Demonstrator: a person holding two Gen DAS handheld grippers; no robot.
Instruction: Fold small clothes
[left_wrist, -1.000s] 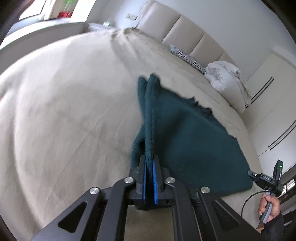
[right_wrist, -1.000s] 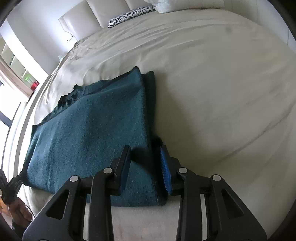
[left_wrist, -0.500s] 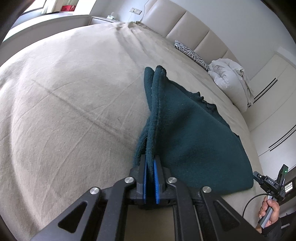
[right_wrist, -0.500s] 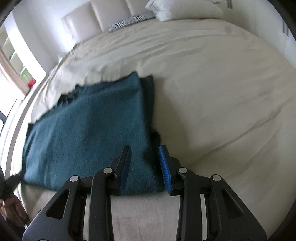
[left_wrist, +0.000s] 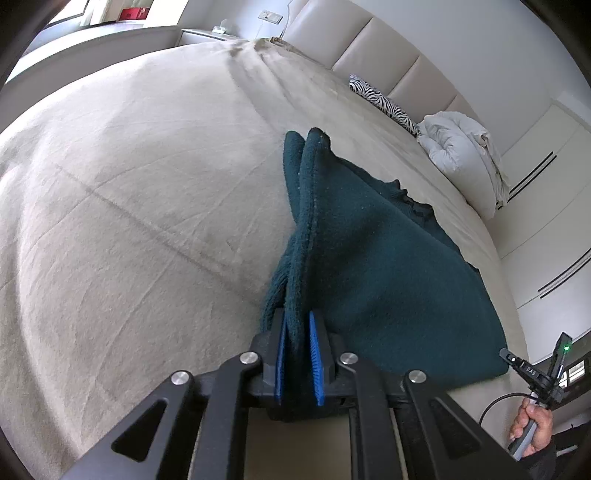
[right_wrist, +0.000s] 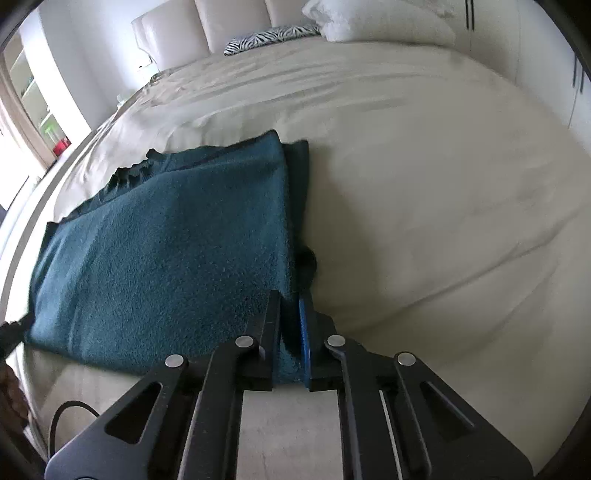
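teal garment (right_wrist: 166, 251) lying long axis lower left to upper centre of frame; left gripper (left_wrist: 298, 332) clamping its edge, jaws just easing; right gripper (right_wrist: 291, 314) just closing, clamping its corner.

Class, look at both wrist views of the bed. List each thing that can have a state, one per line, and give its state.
Teal fleece garment: folded over, lying on the bed, both near corners pinched.
Left hand-held gripper: shut on a raised edge of the garment, jaws have just eased slightly.
Right hand-held gripper: jaws have just closed on the garment's near corner.
Beige bedspread: spread out, lightly creased.
White duvet: bunched by the headboard.
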